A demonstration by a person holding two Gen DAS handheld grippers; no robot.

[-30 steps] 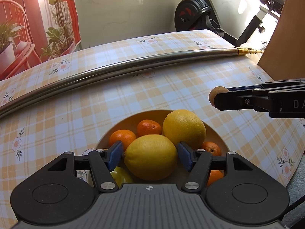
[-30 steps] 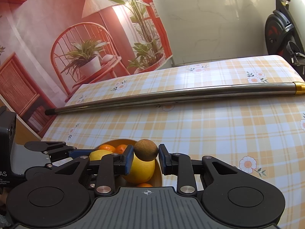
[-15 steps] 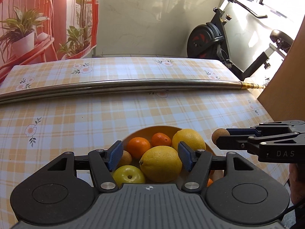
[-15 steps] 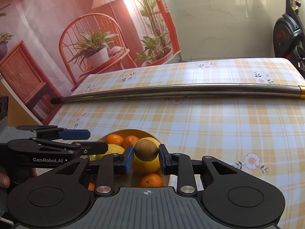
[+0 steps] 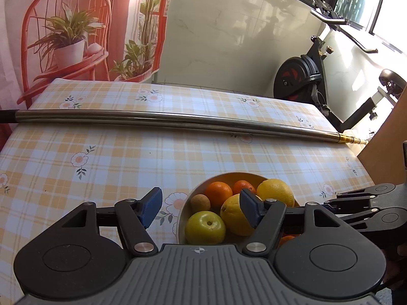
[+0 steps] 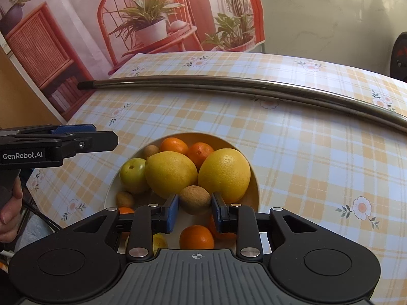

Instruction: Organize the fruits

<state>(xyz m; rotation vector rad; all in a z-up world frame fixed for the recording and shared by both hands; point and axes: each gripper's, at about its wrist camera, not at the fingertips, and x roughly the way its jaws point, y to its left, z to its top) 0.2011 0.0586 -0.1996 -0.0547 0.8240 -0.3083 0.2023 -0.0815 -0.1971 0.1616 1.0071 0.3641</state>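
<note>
A cream bowl (image 6: 254, 178) on the checked tablecloth holds two large lemons (image 6: 170, 174), several oranges (image 6: 174, 145), a green apple (image 6: 132, 174) and small brown kiwis (image 6: 125, 199). My right gripper (image 6: 194, 209) is shut on a brown kiwi (image 6: 195, 199) and holds it over the bowl's near side. My left gripper (image 5: 201, 204) is open and empty, above the bowl's left rim (image 5: 184, 209); it shows from the side in the right wrist view (image 6: 84, 137). The right gripper's fingers (image 5: 361, 203) show at the right of the left wrist view.
A long metal rod (image 5: 178, 119) lies across the table beyond the bowl. An exercise bike (image 5: 305, 76) stands past the table's far right corner. A brown board (image 5: 386, 147) rises at the right edge. A printed backdrop (image 6: 142, 20) hangs behind.
My left gripper has let go of the lemon, now in the bowl, and drawn back up and left. My right gripper has carried the kiwi in over the bowl.
</note>
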